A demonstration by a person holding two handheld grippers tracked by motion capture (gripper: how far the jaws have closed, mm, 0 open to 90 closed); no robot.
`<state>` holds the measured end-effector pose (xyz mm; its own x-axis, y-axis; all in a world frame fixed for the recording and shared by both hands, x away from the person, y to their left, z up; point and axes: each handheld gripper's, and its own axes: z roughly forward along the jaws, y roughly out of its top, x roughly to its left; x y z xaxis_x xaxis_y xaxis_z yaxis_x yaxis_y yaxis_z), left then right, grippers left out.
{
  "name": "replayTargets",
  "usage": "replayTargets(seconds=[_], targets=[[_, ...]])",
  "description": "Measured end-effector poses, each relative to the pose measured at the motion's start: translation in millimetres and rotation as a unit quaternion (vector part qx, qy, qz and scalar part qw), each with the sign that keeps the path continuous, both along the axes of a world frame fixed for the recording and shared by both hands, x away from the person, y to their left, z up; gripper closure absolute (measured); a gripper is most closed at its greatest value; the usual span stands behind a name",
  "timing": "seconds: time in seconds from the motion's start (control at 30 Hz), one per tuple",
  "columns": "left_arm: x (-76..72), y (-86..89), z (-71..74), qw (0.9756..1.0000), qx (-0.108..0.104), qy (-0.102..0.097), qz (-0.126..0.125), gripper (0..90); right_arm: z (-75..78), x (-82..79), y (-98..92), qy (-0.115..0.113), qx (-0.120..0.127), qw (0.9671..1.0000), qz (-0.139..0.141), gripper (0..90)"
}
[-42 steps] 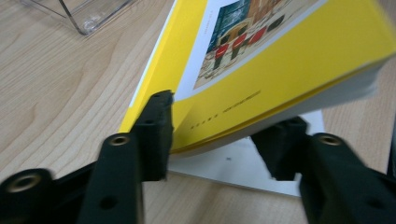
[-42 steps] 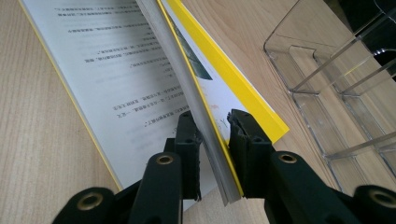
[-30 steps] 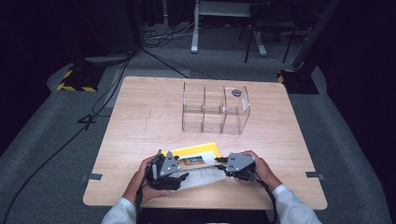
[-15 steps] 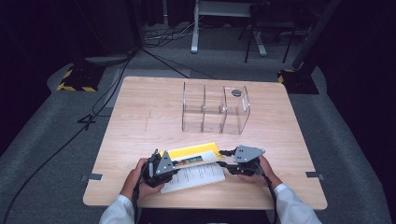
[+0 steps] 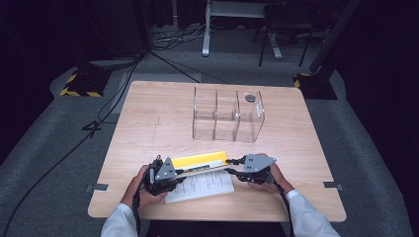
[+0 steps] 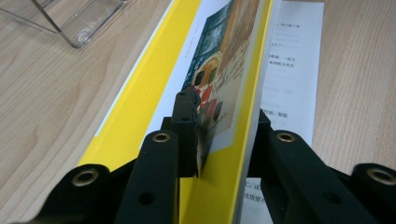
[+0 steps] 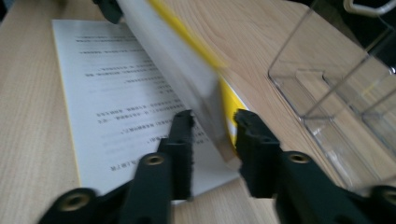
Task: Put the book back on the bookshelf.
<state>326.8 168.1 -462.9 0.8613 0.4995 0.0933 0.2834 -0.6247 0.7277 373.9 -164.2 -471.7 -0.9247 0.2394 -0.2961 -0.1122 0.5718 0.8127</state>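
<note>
Item: yellow booklet, held at both ends above the near edge of the tabletop.

Left hand-held gripper: jaws have just been closing and now pinch the booklet's left end, one on the picture page, the other behind the yellow cover. Right hand-held gripper: jaws have just been closing, with the booklet's right end between them; contact is blurred, so whether the pads press cannot be told. The booklet's long axis runs left to right between the two hand-held grippers, tipped up on edge. A printed sheet lies flat beneath it. The clear divided organizer stands farther back, beyond the booklet, slightly right of centre, nearer the right hand. Judged next move: carry the booklet away from the person toward a compartment.
</note>
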Motion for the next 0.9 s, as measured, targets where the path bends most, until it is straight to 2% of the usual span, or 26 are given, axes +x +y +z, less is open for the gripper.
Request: replayTargets(seconds=[0.03, 0.13, 0.2, 0.27, 0.4, 0.43, 0.47, 0.5, 0.6, 0.63, 0.73, 0.77, 0.83, 0.9], targets=[[2.7, 3.6, 1.1, 0.9999, -0.011, 0.002, 0.006, 72.7, 0.0, 0.0, 0.0, 0.000, 0.000, 1.0000, 0.000, 72.7], [8.9, 9.3, 2.3, 0.9995, -0.027, 0.014, 0.012, 66.9, 0.7, -0.4, -0.9, 0.011, 0.002, 0.9998, 0.018, 76.8], [10.9, 10.7, 3.1, 0.9992, -0.031, 0.014, 0.021, 62.0, 2.7, -3.1, -0.3, 0.004, -0.005, 0.9998, 0.021, 78.3], [10.7, 11.8, 5.5, 0.9990, -0.028, 0.014, 0.032, 54.5, 4.6, -5.5, 0.3, 0.004, -0.012, 0.9997, 0.023, 79.6], [3.0, 11.7, 16.3, 0.9982, -0.019, -0.003, 0.056, 42.5, 6.9, -9.5, 3.0, -0.002, -0.020, 0.9996, 0.022, 80.6], [0.3, 10.2, 19.7, 0.9977, -0.015, -0.013, 0.065, 40.0, 7.5, -10.8, 3.7, -0.003, -0.022, 0.9995, 0.023, 81.1], [-3.5, 7.2, 24.0, 0.9970, -0.012, -0.022, 0.074, 37.2, 8.2, -12.0, 4.2, -0.003, -0.023, 0.9994, 0.025, 81.5], [-5.8, 4.9, 26.7, 0.9970, -0.014, -0.025, 0.072, 35.8, 9.2, -12.9, 5.2, -0.003, -0.025, 0.9994, 0.024, 81.6], [-14.8, -7.3, 36.4, 0.9959, -0.003, -0.053, 0.073, 34.7, 10.7, -15.5, 7.1, -0.008, -0.032, 0.9992, 0.025, 82.2], [-16.4, -10.7, 38.7, 0.9966, -0.012, -0.050, 0.065, 33.4, 10.9, -15.9, 7.4, -0.007, -0.031, 0.9992, 0.026, 82.3], [-18.4, -20.6, 41.4, 0.9971, -0.005, -0.051, 0.056, 32.9, 11.2, -16.5, 8.1, -0.009, -0.032, 0.9991, 0.025, 82.3], [-18.6, -28.2, 42.3, 0.9971, 0.004, -0.054, 0.053, 32.9, 11.4, -16.9, 8.3, -0.009, -0.033, 0.9991, 0.024, 82.3], [-15.0, -45.5, 41.8, 0.9972, 0.007, -0.056, 0.049, 31.9, 11.9, -18.0, 9.5, -0.011, -0.035, 0.9990, 0.025, 82.6], [-9.8, -54.7, 38.7, 0.9978, 0.008, -0.044, 0.050, 31.9, 12.1, -19.3, 10.2, -0.014, -0.039, 0.9988, 0.028, 82.6]])
